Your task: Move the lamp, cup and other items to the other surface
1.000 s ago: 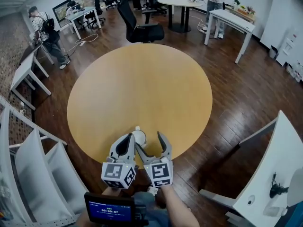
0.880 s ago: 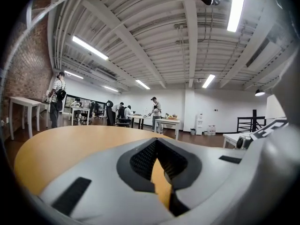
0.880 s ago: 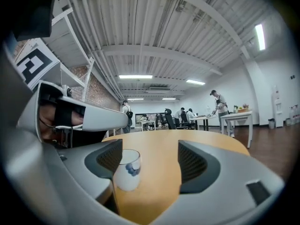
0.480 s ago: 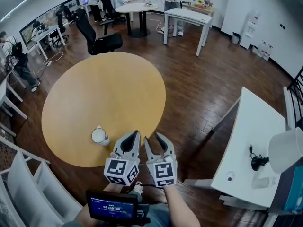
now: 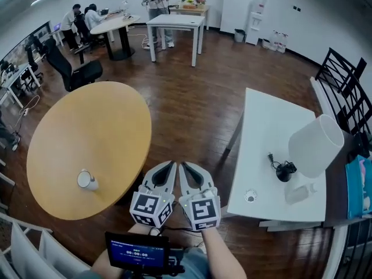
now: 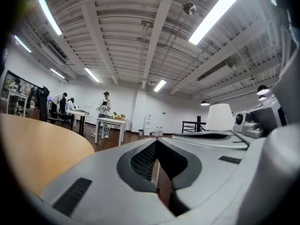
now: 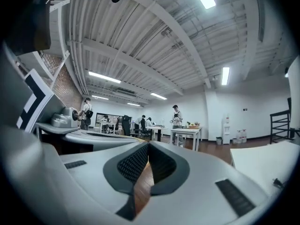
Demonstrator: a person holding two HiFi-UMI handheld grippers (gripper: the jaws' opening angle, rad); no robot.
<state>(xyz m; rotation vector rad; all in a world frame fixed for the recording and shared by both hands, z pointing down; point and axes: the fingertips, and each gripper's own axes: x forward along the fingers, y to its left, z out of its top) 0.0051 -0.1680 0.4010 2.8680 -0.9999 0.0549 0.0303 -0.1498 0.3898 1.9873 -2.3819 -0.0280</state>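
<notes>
Flanking wooden floor (image 5: 192,121): round table (image 5: 87,132), white table (image 5: 261,132).

open-plan office. dark wood floor (image 5: 192,106); round wooden table (image 5: 87,138) near left, white desk (image 5: 270,138) near right. far left: black swivel chair (image 5: 81,71), people (image 5: 87,17) seated at a shared table. water dispenser (image 5: 254,21) by far wall. strip lights (image 6: 213,15) on exposed ceiling.

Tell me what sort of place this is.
Most likely an open-plan office or shared workspace. A black swivel chair stands on the wood floor, people sit at a far table, and what looks like a water dispenser stands by the back wall.
</notes>
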